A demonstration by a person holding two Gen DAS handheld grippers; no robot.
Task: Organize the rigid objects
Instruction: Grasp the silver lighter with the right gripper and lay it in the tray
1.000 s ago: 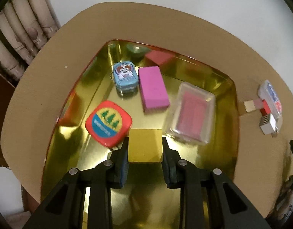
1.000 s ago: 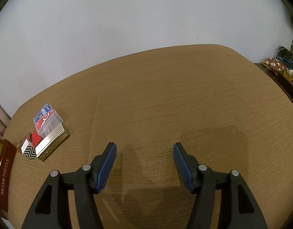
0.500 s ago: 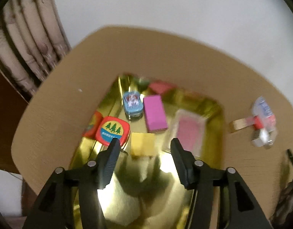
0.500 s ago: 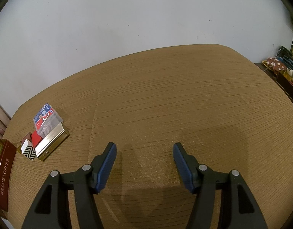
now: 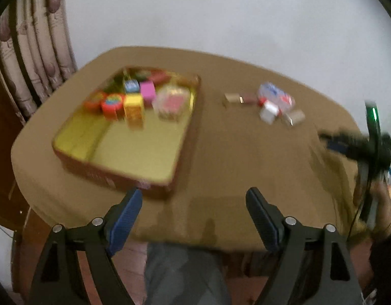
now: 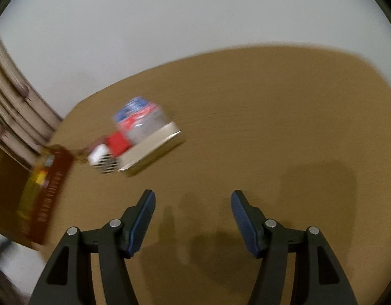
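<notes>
A gold tin tray (image 5: 149, 152) with red walls sits on the left of the brown table. In it lie a yellow block (image 5: 133, 106), a pink block (image 5: 147, 89), a red round-cornered tin (image 5: 112, 104), a small blue tin (image 5: 131, 86) and a clear case (image 5: 173, 103). My left gripper (image 5: 194, 212) is open and empty, above the table's near edge. My right gripper (image 6: 192, 216) is open and empty, near a cluster of small boxes (image 6: 136, 142); the cluster also shows in the left wrist view (image 5: 271, 101). Both views are blurred.
The tray's red side (image 6: 51, 190) shows at the left of the right wrist view. The right gripper (image 5: 353, 142) shows at the table's right edge in the left wrist view. A curtain (image 5: 35, 58) hangs behind on the left. The person's legs (image 5: 180, 274) are below.
My left gripper let go of the yellow block in the tray, opened wide and pulled back and up. My right gripper moved left toward the cluster of small boxes.
</notes>
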